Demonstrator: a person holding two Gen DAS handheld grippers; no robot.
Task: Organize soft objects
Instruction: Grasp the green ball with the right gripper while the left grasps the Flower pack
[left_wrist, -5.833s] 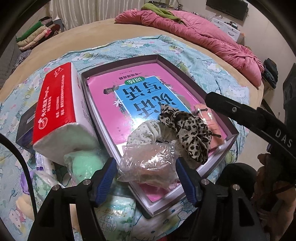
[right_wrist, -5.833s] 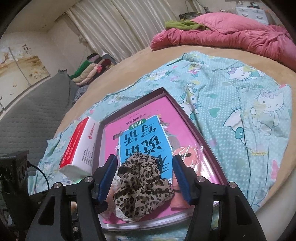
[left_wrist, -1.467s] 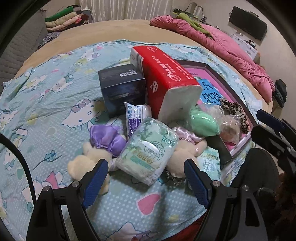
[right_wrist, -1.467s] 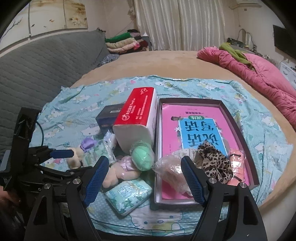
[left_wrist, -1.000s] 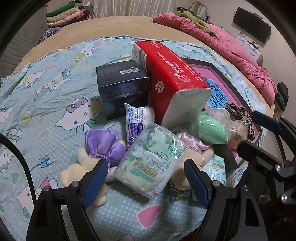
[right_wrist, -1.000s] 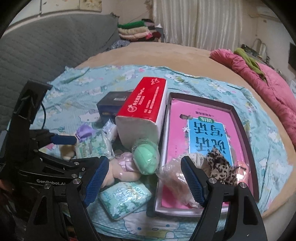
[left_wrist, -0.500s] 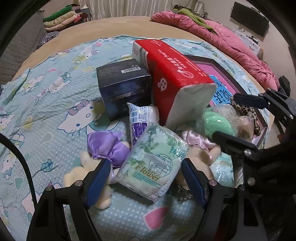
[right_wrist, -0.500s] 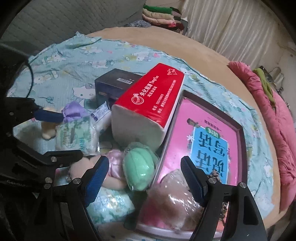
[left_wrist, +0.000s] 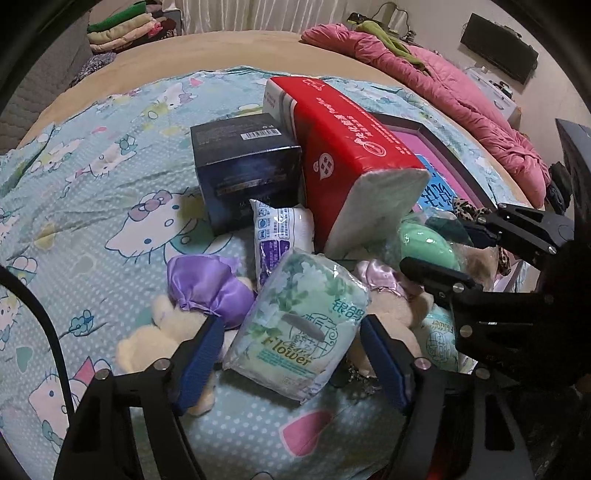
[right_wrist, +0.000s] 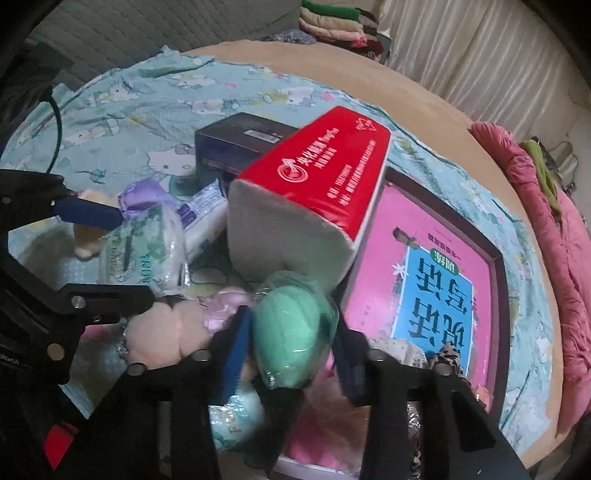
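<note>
— Green first: what do the right tongs (right_wrist: 290, 341) have between them?

— A mint-green soft ball in clear wrap (right_wrist: 293, 330), close against both blue pads, at the foot of the red tissue pack (right_wrist: 314, 184). Whether the pads press on it, the blurred right wrist view cannot settle. The left wrist view shows the same ball (left_wrist: 430, 247) with the right tongs (left_wrist: 458, 251) reaching in from the side, jaws parted about it.

— And the left tongs (left_wrist: 295, 354)?

— Wide apart, one pad on either side of a pale green "Flower" tissue packet (left_wrist: 301, 328) and clear of it, holding nothing. The packet lies tilted on cream plush toys (left_wrist: 147, 339), long axis running from the camera up toward the pile, print facing the lens.

— What does one view give that the other lacks?

— The right wrist view opens onto the dark-framed tray (right_wrist: 496, 258) with its pink and blue booklet (right_wrist: 436, 280), print upside down, and a leopard scrunchie (right_wrist: 448, 356) at its near end. The left wrist view hides most of the tray behind the red pack (left_wrist: 351, 158), but shows a purple satin pouch (left_wrist: 207, 286), a small white sachet (left_wrist: 279, 236) and a dark blue box (left_wrist: 247, 170), all on the Hello Kitty sheet (left_wrist: 92, 177) of the bed.

— The red pack's lie?

— Long axis running away from both cameras, white end nearest.
</note>
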